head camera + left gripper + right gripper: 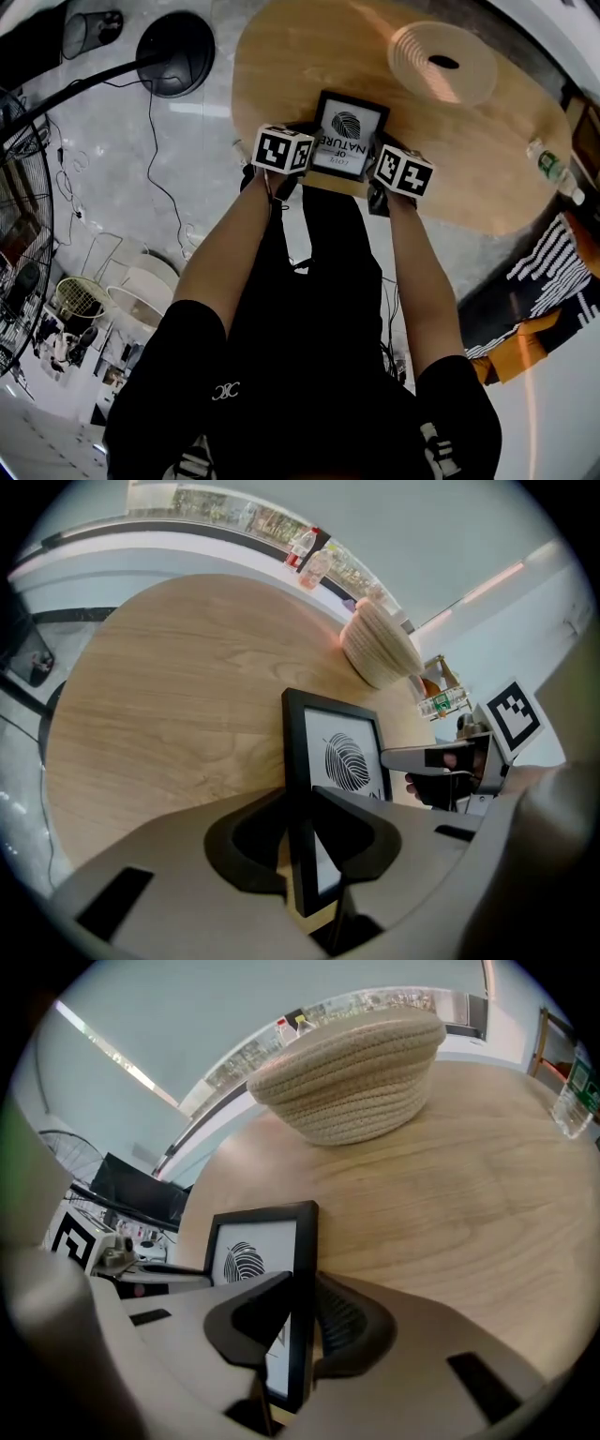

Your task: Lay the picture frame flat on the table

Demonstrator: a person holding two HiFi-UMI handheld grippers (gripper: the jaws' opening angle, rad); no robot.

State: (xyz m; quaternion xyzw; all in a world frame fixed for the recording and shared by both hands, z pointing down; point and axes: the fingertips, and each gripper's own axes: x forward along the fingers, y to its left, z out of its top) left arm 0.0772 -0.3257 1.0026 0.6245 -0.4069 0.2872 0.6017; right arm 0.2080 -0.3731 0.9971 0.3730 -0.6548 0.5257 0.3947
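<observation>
While each gripper pinches one side rail, the picture frame (349,134) stands between them, with the table (487,169) spreading beneath and ahead of the jaws. The left gripper (302,841) is clamped on its left rail and the right gripper (302,1326) on its right. It looks rigid, light and probably glazed, so fragile and slick; the rails are the sound hold. Its long axis rises above the jaws, and the print faces back toward the person, seemingly tilted away.

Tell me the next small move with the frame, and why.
Probably tip the picture frame back and lower it onto the table. The left gripper and right gripper each clamp a side edge, and it looks tilted, not flat yet.
</observation>
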